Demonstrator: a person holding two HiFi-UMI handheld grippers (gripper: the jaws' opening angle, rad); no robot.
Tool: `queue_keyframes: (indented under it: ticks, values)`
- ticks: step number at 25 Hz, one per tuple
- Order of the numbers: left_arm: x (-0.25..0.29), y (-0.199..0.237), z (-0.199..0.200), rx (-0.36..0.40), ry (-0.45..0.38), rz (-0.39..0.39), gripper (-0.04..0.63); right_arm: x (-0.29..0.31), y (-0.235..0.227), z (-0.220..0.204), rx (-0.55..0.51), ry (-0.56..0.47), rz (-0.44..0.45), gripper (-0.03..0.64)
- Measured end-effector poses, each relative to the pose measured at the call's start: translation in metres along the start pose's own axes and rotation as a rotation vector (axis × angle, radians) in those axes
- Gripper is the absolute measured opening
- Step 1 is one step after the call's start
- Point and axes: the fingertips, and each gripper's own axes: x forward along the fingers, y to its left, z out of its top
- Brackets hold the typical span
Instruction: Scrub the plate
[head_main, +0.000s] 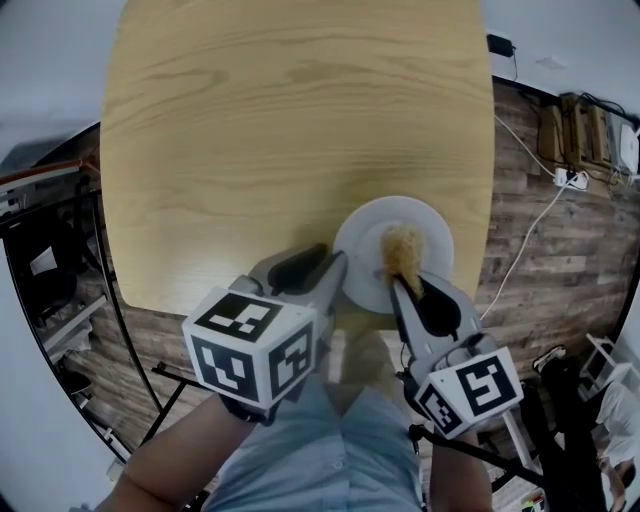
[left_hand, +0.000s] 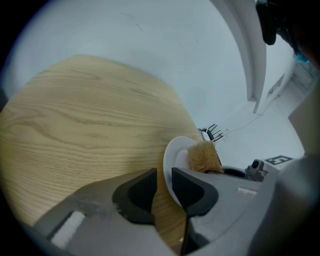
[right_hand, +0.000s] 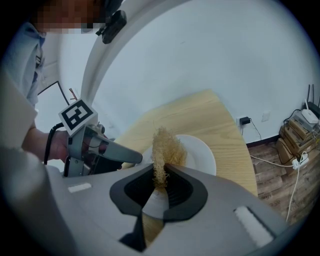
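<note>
worktop (head_main: 250, 130): the plate (head_main: 432, 222) is set near its front edge. the left tongs (left_hand: 164, 187) are spread at the plate's rim, nothing gripped; the rim should be clamped first. the right tongs (right_hand: 161, 181) are clenched on the scrubber (head_main: 402, 246), which is best rubbed flat across the plate.

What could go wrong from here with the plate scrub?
1. The plate sits close to the near edge of the table, and the left tool is open at its rim, not clamped. Scrubbing strokes could push the plate off.
2. The right tool pinches the scrubber by a thin edge only, so pressure might pull it loose.
</note>
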Motion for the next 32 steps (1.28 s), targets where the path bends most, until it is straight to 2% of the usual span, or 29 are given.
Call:
queue_keyframes:
  ticks: [3, 7, 12, 18, 26, 28, 32]
  values:
    - [0.001, -0.003, -0.001, -0.009, 0.018, 0.016, 0.118, 0.000, -0.001, -0.001, 0.005, 0.011, 0.009, 0.049]
    - [0.002, -0.002, -0.001, -0.071, 0.032, 0.003, 0.119, 0.001, -0.001, -0.002, 0.003, 0.019, 0.013, 0.049]
    - [0.003, -0.004, 0.000, -0.103, 0.042, -0.013, 0.120, 0.003, 0.000, -0.001, 0.001, 0.021, 0.009, 0.049]
    - [0.011, -0.016, -0.003, -0.147, 0.066, -0.082, 0.124, 0.005, -0.002, -0.003, 0.022, 0.030, 0.020, 0.049]
    - [0.009, -0.010, 0.000, -0.177, 0.029, -0.094, 0.115, 0.005, 0.000, -0.001, 0.032, 0.031, 0.034, 0.049]
    - [0.010, -0.010, 0.000, -0.186, 0.027, -0.095, 0.075, 0.004, -0.001, 0.000, 0.032, 0.032, 0.040, 0.049]
    - [0.011, -0.011, 0.003, -0.192, 0.020, -0.118, 0.071, 0.004, -0.002, 0.001, 0.038, 0.030, 0.048, 0.049]
